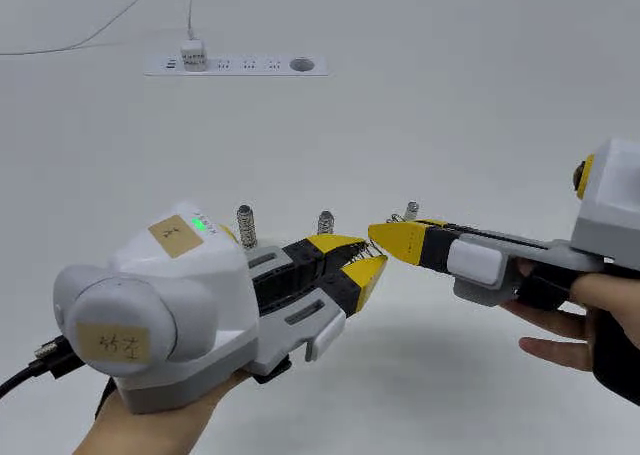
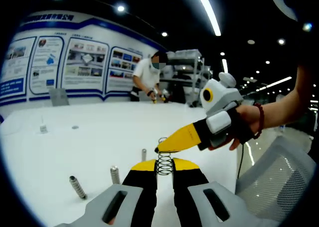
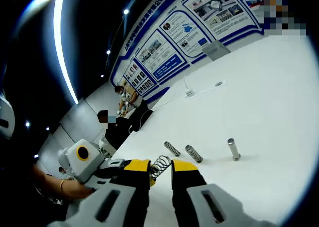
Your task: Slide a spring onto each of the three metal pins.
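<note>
Nearest, the left gripper [image 1: 374, 251] rides in a hand [image 1: 150, 427], its jaws pinched narrow on a spring [image 2: 164, 163] that stands upright between their yellow tips. Beyond and left of those jaws, on the white desk [image 1: 480, 95], a first pin [image 1: 246, 225] and a second pin [image 1: 325, 221] are each sleeved in coils. A bare pin [image 3: 231, 149] stands ahead and right of the jaws of the right gripper [image 1: 375, 233]. Those jaws sit narrowly apart with the spring's top end in the gap; whether they pinch it I cannot tell. Far ahead of both sets of jaws lies a power strip [image 1: 235, 65] with a plug [image 1: 192, 53] in it. Open desk spreads around the pins. Poster-covered walls [image 2: 75, 57] and ceiling lights [image 2: 209, 12] lie past its far edge, and a mesh chair [image 2: 281, 179] sits right of the left jaws.
</note>
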`<state>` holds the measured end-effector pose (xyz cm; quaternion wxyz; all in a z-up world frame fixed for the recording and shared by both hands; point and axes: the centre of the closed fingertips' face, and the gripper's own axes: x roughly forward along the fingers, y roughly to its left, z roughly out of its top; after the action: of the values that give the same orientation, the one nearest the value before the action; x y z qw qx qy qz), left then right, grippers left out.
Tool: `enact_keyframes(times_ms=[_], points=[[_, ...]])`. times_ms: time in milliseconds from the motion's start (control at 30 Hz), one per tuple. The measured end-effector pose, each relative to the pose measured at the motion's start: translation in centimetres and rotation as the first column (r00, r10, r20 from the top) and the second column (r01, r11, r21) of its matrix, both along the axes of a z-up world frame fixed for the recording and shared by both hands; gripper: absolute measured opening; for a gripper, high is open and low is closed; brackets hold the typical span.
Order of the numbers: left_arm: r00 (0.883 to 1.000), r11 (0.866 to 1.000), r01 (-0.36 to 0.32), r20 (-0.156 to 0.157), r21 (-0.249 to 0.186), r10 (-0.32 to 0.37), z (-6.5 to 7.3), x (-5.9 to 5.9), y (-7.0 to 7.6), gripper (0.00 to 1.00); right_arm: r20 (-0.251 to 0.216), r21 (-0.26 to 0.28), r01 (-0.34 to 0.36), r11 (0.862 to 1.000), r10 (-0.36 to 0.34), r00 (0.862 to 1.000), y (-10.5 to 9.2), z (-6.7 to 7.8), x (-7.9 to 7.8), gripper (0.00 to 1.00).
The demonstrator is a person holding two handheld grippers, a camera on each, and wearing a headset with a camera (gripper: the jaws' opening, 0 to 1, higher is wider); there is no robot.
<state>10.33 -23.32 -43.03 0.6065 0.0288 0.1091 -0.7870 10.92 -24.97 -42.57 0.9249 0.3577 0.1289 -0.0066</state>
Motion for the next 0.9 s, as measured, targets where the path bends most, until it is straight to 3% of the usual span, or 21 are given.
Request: enact_keyframes(times_ms=[133, 300, 467, 567, 633, 767, 900], points=[[1.0, 1.0, 0.009, -0.008, -0.004, -0.009, 0.3, 0.0, 0.0, 0.11, 0.025, 0.044, 0.006, 0.999, -0.007, 1.0, 0.0, 0.3, 0.0, 0.16], [1.0, 1.0, 0.013, -0.014, 0.005, -0.013, 0.2, 0.0, 0.0, 0.11, 0.034, 0.052, -0.006, 0.999, 0.004, 0.999, 0.3, 0.4, 0.0, 0.15], [1.0, 0.999, 0.018, -0.004, 0.027, -0.018, -0.2, -0.1, 0.0, 0.11, 0.039, 0.004, -0.035, 0.999, 0.035, 0.999, 0.9, 0.6, 0.3, 0.13], [1.0, 0.999, 0.015, 0.018, 0.046, -0.016, -0.5, 0.0, 0.0, 0.12, 0.033, -0.044, -0.046, 0.998, 0.047, 0.998, 0.9, 0.7, 0.4, 0.12], [1.0, 0.999, 0.011, 0.021, 0.053, -0.013, -0.7, 0.1, 0.0, 0.12, 0.036, -0.045, -0.043, 0.998, 0.044, 0.998, 0.8, 0.7, 0.4, 0.12], [0.998, 0.997, 0.009, 0.059, 0.081, -0.013, -1.3, 0.4, 0.4, 0.15, 0.048, -0.064, -0.025, 0.998, 0.028, 0.998, 0.3, 1.2, 0.5, 0.12], [0.995, 0.994, -0.012, 0.101, 0.106, 0.001, -2.0, 1.0, 0.9, 0.17, 0.042, -0.15, -0.013, 0.989, 0.019, 0.999, -0.5, 1.5, 0.6, 0.12]])
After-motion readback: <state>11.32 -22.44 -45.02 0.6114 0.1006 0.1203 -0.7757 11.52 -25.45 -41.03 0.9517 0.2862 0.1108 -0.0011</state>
